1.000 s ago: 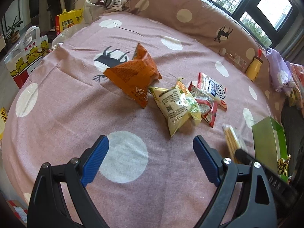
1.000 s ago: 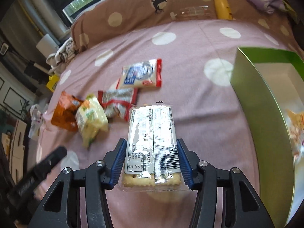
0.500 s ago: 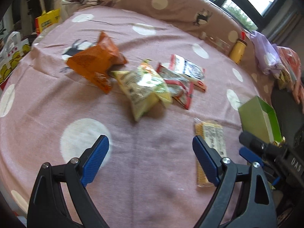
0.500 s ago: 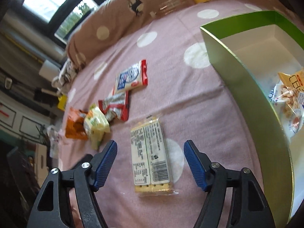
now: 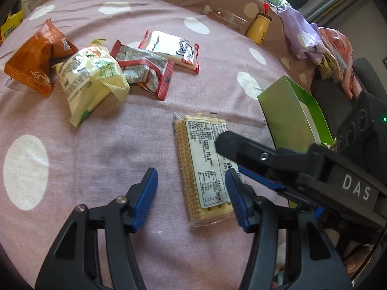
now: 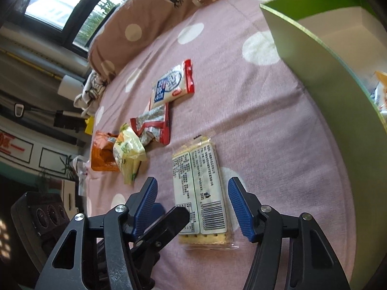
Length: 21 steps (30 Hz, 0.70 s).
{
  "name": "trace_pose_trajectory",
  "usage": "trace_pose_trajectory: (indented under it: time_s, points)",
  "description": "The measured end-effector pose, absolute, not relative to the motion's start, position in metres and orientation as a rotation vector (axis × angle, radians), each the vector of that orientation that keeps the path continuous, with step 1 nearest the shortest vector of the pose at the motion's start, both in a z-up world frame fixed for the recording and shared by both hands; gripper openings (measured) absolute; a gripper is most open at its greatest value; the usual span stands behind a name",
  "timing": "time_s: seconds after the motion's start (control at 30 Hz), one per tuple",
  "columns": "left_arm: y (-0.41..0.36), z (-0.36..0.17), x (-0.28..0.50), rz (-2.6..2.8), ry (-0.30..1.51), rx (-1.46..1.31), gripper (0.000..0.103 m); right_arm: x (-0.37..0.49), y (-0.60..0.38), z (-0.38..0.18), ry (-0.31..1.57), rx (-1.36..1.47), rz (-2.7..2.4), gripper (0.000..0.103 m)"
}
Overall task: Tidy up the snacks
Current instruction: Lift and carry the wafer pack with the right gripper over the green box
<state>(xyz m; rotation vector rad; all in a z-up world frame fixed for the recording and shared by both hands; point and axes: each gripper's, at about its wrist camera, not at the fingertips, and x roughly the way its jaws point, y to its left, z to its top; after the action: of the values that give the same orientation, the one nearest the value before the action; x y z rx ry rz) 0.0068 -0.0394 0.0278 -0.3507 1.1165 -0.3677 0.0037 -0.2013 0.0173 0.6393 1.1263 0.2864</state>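
Observation:
A clear pack of crackers (image 5: 200, 164) (image 6: 198, 193) lies flat on the pink dotted bedsheet (image 5: 96, 159). My left gripper (image 5: 191, 198) straddles its near end with jaws closing; the right pad sits at the pack's edge and the left pad stands well apart. My right gripper (image 6: 192, 205) also straddles the pack, jaws closing, neither pad pressing it. The green box (image 5: 290, 111) (image 6: 314, 60) stands to the right with snacks inside. An orange bag (image 5: 33, 62), a yellow-green bag (image 5: 89, 77), a red-silver packet (image 5: 145, 70) and a white-red packet (image 5: 174, 48) lie beyond.
A yellow bottle (image 5: 258, 27) and a clear bottle (image 5: 225, 17) rest against the brown dotted bolster (image 6: 135, 24) at the far edge. Purple cloth (image 5: 302, 33) is heaped at the far right. The two grippers crowd each other over the pack.
The right gripper let go of the cracker pack, which now lies on the sheet. The left gripper moved right over the pack and its jaws narrowed.

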Motion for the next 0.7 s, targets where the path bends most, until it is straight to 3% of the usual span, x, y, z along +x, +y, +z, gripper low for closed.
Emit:
trace_pose_trajectory:
  time_s: [0.13, 0.47, 0.7]
  points:
    - [-0.044, 0.026, 0.008, -0.383, 1.109, -0.348, 0.036, 0.008, -0.197, 0.009, 1.153, 0.634, 0.288, 0.063]
    - [-0.051, 0.031, 0.006, -0.403, 1.075, -0.327, 0.036, 0.004, -0.199, 0.016, 1.129, 0.628, 0.269, 0.057]
    - [-0.063, 0.063, -0.003, -0.425, 0.951, -0.290, 0.035, -0.010, -0.212, 0.051, 1.004, 0.608, 0.273, 0.057]
